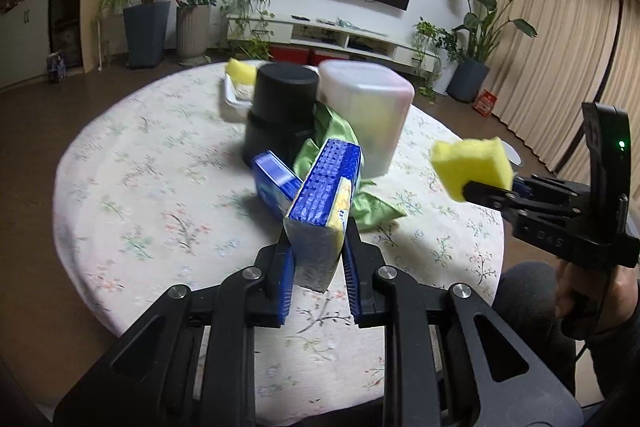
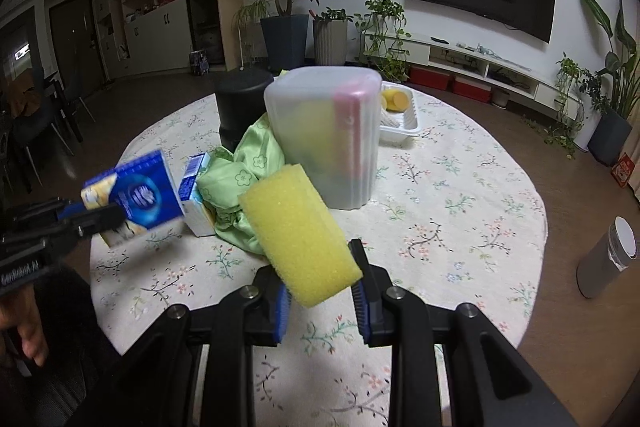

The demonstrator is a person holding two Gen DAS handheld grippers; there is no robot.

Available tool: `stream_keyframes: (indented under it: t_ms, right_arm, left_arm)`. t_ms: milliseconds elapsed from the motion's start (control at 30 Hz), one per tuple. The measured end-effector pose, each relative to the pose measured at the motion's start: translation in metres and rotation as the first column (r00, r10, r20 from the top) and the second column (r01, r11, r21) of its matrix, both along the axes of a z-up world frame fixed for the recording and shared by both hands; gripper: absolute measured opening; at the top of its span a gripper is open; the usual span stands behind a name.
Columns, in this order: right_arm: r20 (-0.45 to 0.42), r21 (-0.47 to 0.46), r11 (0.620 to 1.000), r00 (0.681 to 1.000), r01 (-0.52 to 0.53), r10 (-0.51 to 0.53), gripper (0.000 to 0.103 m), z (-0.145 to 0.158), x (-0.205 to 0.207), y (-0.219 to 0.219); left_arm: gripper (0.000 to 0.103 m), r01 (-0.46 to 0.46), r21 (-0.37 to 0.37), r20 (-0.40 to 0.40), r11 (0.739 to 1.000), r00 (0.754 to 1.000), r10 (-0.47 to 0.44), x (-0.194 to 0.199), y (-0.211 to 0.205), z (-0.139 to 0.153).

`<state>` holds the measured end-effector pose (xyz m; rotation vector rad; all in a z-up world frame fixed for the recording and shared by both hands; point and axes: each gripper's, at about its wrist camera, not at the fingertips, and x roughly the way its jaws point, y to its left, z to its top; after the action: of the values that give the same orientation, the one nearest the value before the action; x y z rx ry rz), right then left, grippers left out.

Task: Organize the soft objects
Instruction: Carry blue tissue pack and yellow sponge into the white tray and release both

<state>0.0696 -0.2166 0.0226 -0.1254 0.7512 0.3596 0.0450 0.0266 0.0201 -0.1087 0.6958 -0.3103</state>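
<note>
My left gripper (image 1: 316, 247) is shut on a blue tissue pack (image 1: 324, 199) and holds it above the round table; the pack also shows in the right wrist view (image 2: 132, 197). My right gripper (image 2: 320, 267) is shut on a yellow sponge (image 2: 298, 233) held above the table; the sponge also shows at the right of the left wrist view (image 1: 472, 165). A second blue tissue pack (image 1: 276, 183) lies on the table beside a crumpled green cloth (image 2: 240, 175). A translucent plastic container (image 2: 326, 135) stands mid-table with soft items inside.
A black cylinder (image 1: 282, 107) stands behind the cloth. A white tray (image 2: 400, 119) with yellow sponges sits at the far side. The table has a floral cloth (image 2: 460, 211). A grey bin (image 2: 608, 259) stands on the floor to the right.
</note>
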Motion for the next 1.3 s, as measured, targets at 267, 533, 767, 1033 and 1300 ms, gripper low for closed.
stream_keyframes:
  t_ms: [267, 533, 767, 1033, 1300]
  right_arm:
    - [0.009, 0.003, 1.0, 1.0, 0.026, -0.026, 0.028, 0.023, -0.006, -0.021]
    - [0.055, -0.014, 0.999, 0.997, 0.05, -0.049, 0.028, 0.051, 0.007, -0.036]
    - [0.102, -0.054, 0.997, 0.994, 0.054, -0.048, 0.028, 0.088, 0.064, -0.052]
    - [0.102, -0.106, 0.994, 0.995, 0.021, -0.01, 0.028, 0.116, 0.17, -0.052]
    - [-0.04, -0.175, 0.978, 0.993, -0.114, 0.109, 0.028, 0.08, 0.291, -0.013]
  left_arm:
    - [0.02, -0.036, 0.01, 0.038, 0.999, 0.999, 0.035, 0.002, 0.016, 0.029]
    - [0.02, -0.049, 0.055, 0.08, 0.997, 0.996, 0.044, 0.025, 0.03, 0.055]
    - [0.02, -0.046, 0.14, 0.129, 0.989, 0.991, 0.028, 0.088, 0.048, 0.099]
    - [0.02, 0.01, 0.232, 0.101, 0.973, 0.994, -0.034, 0.19, 0.045, 0.117]
    - [0.021, 0.15, 0.308, -0.04, 0.94, 0.989, -0.145, 0.303, 0.013, 0.073]
